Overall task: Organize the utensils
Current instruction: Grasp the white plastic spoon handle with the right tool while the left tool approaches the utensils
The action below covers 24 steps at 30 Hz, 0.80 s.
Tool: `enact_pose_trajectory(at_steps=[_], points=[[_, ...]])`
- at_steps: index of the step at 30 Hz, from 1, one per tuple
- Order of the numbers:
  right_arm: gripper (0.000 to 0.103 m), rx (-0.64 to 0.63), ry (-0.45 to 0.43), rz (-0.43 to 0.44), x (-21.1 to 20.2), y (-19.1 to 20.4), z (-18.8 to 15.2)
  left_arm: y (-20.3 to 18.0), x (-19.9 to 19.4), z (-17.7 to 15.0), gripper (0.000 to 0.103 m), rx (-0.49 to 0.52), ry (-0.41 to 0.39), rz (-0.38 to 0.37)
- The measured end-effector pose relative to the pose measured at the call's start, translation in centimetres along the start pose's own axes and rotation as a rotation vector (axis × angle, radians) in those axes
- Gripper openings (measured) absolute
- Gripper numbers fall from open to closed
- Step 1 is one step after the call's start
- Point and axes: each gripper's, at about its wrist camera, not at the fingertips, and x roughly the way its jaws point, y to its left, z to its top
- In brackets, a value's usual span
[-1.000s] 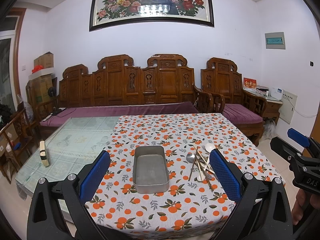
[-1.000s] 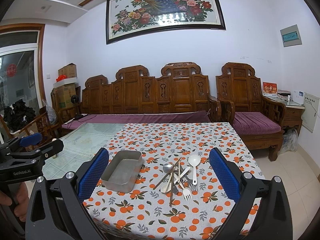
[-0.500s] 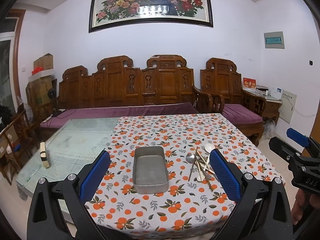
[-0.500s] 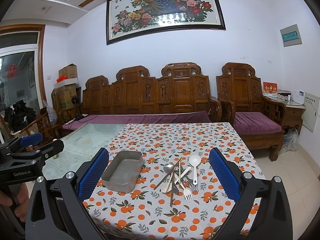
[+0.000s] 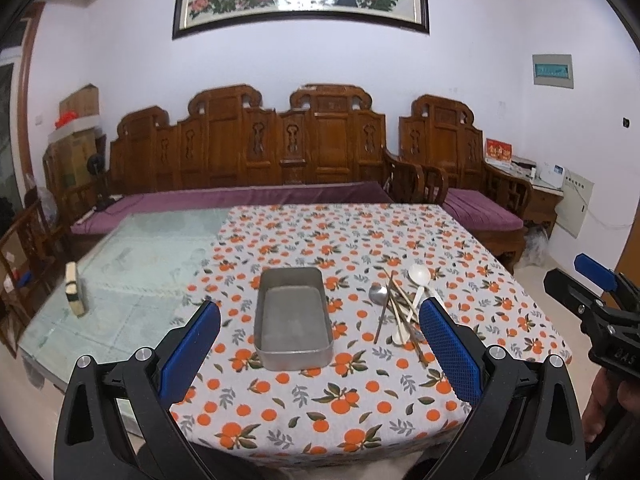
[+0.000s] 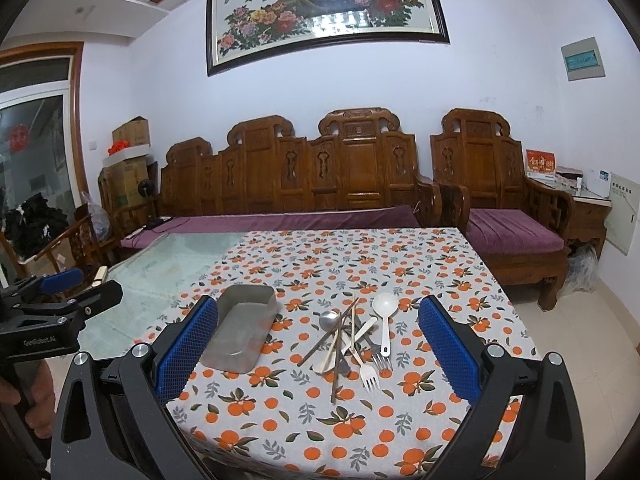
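An empty metal tray (image 5: 293, 317) lies on the orange-print tablecloth (image 5: 344, 240); it also shows in the right wrist view (image 6: 242, 332). Right of it is a loose pile of utensils (image 5: 400, 306): a metal spoon (image 6: 329, 320), white spoons (image 6: 385, 308), forks (image 6: 370, 376) and wooden chopsticks (image 6: 338, 340). My left gripper (image 5: 320, 348) is open and empty, above the table's near edge, facing the tray. My right gripper (image 6: 318, 354) is open and empty, facing the pile. Each gripper shows at the edge of the other's view.
The left half of the table is bare glass (image 5: 132, 264) with a small block (image 5: 75, 295) standing on it. A carved wooden sofa (image 5: 248, 156) with purple cushions stands behind the table, an armchair (image 6: 508, 208) at the back right.
Both views have shifted slightly closer to and lower over the table. Nothing on the table has moved, and both grippers stay open.
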Motion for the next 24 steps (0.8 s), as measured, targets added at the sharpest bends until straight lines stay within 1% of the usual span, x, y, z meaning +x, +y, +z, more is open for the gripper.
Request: enact_pose_trajectory(at_steps=[3, 5, 7, 12, 13, 14, 15, 17, 24], points=[[0.095, -0.004, 0.026, 0.002, 1.6, -0.8, -0.7, 0.1, 1.5, -0.5, 0.096, 0.0, 0.029, -0.013], [0.088, -0.009, 0.044, 0.001, 2.8, -1.4, -1.1, 0.0, 2.6, -0.9, 0.096, 0.008, 0.05, -0.019], [0.084, -0.008, 0.065, -0.001, 4.1, -2.0, -1.5, -0.1, 3.7, -1.2, 0.096, 0.015, 0.067, -0.034], [0.08, 0.0, 0.093, -0.006, 7.1, -3.6, -1.8, -0.2, 6.2, -1.4, 0.096, 0.026, 0.102, -0.049], [0.078, -0.002, 0.097, -0.008, 7.6, -3.8, -1.8, -0.1, 6.6, -1.4, 0.096, 0.028, 0.106, -0.048], [0.072, -0.004, 0.101, -0.006, 8.2, -4.0, -1.7, -0.1, 7.2, -1.4, 0.096, 0.031, 0.114, -0.05], [0.071, -0.006, 0.104, -0.003, 8.6, -4.1, -1.7, 0.0, 7.6, -1.4, 0.096, 0.03, 0.12, -0.052], [0.069, -0.013, 0.112, -0.006, 10.0, -4.6, -1.5, 0.1, 8.6, -1.4, 0.096, 0.033, 0.132, -0.058], [0.069, -0.016, 0.138, -0.015, 14.3, -6.2, -0.2, 0.1, 11.7, -1.0, 0.096, 0.039, 0.171, -0.065]])
